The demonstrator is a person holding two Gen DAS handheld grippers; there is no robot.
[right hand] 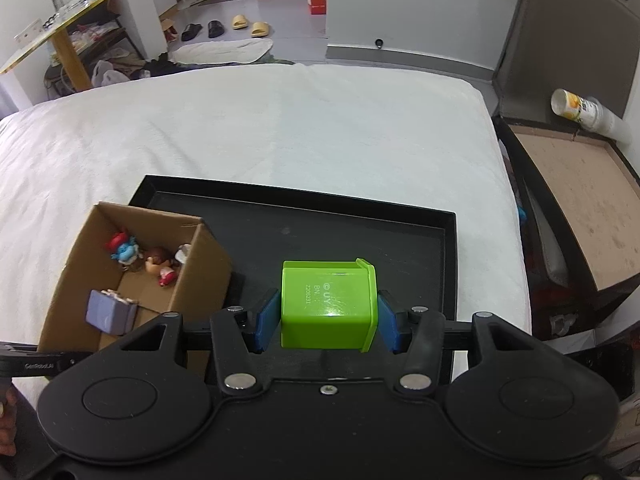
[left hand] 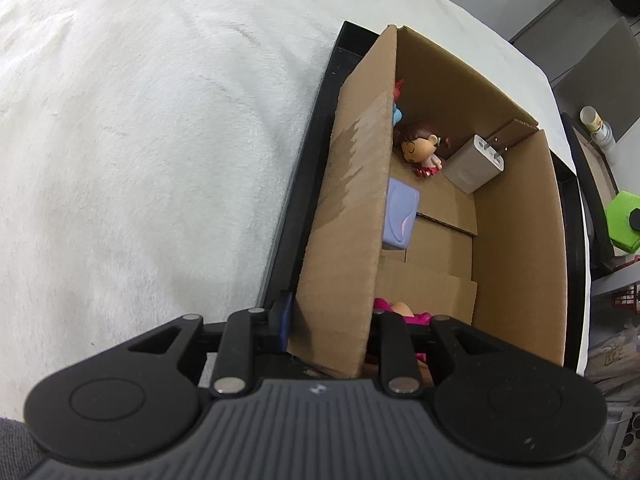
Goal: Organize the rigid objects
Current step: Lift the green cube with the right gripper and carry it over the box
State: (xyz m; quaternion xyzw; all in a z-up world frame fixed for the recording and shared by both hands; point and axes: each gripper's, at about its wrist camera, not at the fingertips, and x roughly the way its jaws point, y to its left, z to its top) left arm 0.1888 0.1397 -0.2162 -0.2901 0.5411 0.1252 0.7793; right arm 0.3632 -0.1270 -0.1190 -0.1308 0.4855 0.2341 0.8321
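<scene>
A cardboard box (left hand: pixel 520 216) stands on a black tray (right hand: pixel 320 224) on the white bed. Inside lie a white charger (left hand: pixel 476 164), a brown-haired doll (left hand: pixel 420 148), a lilac block (left hand: pixel 400 220), a blue and red figure (right hand: pixel 124 252) and a pink toy (left hand: pixel 404 314). My left gripper (left hand: pixel 332 324) straddles the box's near left wall (left hand: pixel 344 240), its jaws wide apart on either side. My right gripper (right hand: pixel 326 318) holds a green cube (right hand: pixel 328 304) between its blue pads (right hand: pixel 266 316), above the tray, right of the box (right hand: pixel 200 280).
The white bed cover (right hand: pixel 280 120) surrounds the tray. A dark bedside cabinet (right hand: pixel 572 208) with a tipped bottle (right hand: pixel 580 110) stands at the right. The floor beyond holds slippers (right hand: pixel 240 24) and a yellow table (right hand: pixel 60 32) at the far left.
</scene>
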